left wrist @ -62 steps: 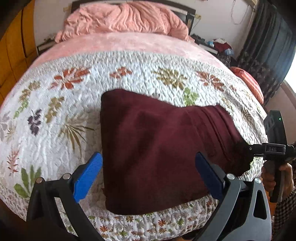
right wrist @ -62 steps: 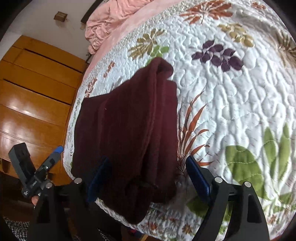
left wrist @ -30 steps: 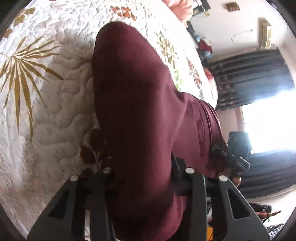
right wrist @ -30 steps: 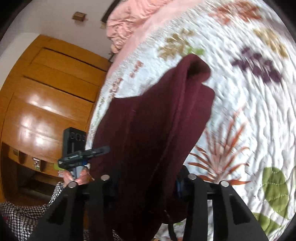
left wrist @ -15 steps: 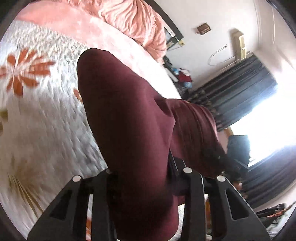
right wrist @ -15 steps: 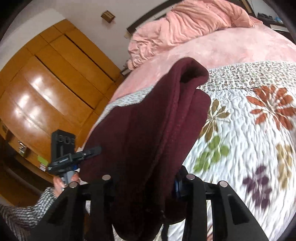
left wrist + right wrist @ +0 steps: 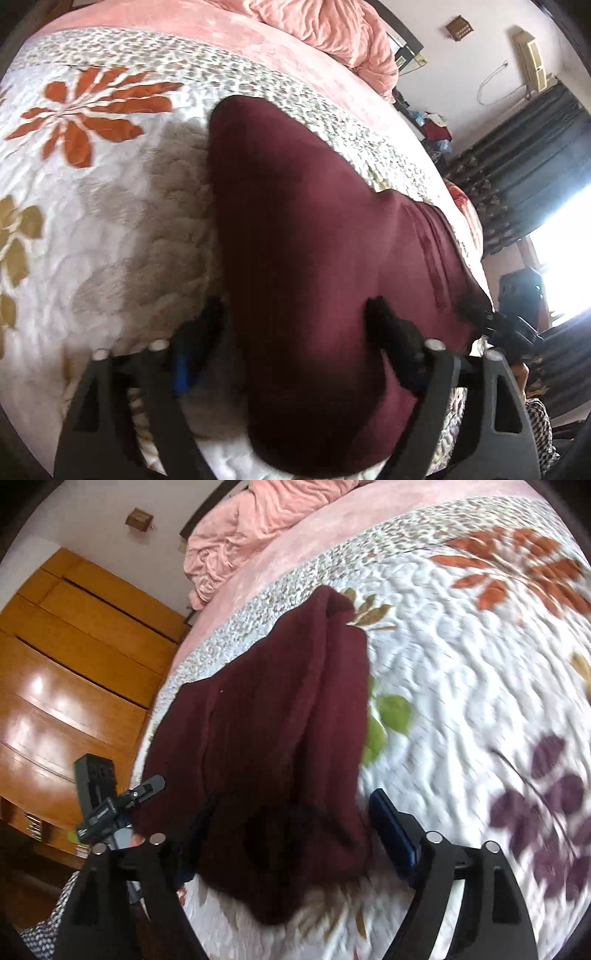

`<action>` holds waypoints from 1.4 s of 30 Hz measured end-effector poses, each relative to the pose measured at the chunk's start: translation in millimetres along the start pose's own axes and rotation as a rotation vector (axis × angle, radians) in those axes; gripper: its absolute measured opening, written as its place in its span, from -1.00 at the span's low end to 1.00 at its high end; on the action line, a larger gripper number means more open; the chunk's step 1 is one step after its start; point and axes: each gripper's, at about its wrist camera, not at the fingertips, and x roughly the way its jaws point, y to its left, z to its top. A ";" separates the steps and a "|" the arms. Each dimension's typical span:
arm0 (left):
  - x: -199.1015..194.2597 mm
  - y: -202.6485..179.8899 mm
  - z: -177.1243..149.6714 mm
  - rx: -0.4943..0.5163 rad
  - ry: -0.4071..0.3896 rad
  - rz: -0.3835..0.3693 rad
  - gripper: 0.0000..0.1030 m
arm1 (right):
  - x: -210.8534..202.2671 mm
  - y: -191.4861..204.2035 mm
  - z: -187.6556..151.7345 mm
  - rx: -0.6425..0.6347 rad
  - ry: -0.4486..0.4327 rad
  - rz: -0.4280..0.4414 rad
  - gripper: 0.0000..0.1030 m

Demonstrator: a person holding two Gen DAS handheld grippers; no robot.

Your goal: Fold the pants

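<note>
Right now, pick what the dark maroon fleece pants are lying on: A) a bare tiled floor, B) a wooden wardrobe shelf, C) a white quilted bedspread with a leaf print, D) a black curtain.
C: the dark maroon fleece pants rest folded on the white quilted bedspread, its leaf print showing all around them.

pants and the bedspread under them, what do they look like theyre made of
The pants: a thick, soft knit or fleece, probably; matte dark maroon, no sheen, rounded bulky folds. The exact fibre can't be told.

The bedspread: quilted fabric, likely cotton or a blend; a white ground with printed leaves and flowers, and puckered stitching that gives it a puffy, pebbled surface.
</note>
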 end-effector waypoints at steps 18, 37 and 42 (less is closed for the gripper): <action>-104.2 -67.5 -62.6 0.042 -0.088 0.308 0.94 | -117.0 113.4 -100.6 -0.181 -0.199 -0.389 0.92; -155.2 -107.8 -107.2 0.112 -0.130 0.480 0.94 | -115.8 179.6 -146.0 -0.219 -0.134 -0.616 0.92; -166.9 -117.7 -112.4 0.154 -0.157 0.521 0.94 | -121.6 183.6 -149.4 -0.217 -0.134 -0.627 0.92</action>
